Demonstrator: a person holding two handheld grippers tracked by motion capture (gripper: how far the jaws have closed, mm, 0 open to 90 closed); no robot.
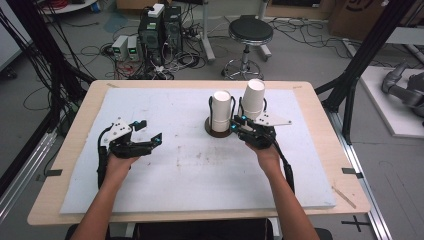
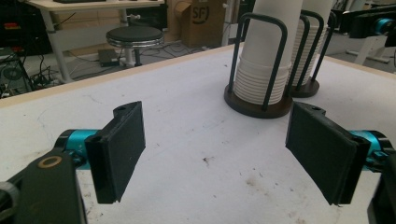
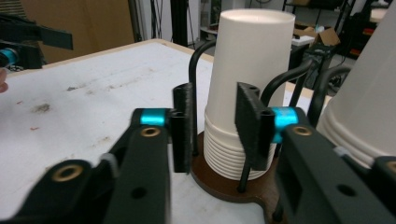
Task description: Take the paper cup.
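Two stacks of paper cups [image 1: 220,111] stand in wire holders mid-table. The right gripper [image 3: 215,128] has its fingers around one stack's base, not clearly clamped, seemingly lining up a grab; the left gripper [image 1: 148,134] waits aside, fingers spread, holding nothing.

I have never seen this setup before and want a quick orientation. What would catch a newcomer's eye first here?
Two tall stacks of white paper cups stand upside down in dark wire holders near the far middle of the table: the left cup stack and the right cup stack. The right gripper sits close against them, jaws narrowly apart beside the stack. The left gripper rests apart on the white mat, jaws wide open.
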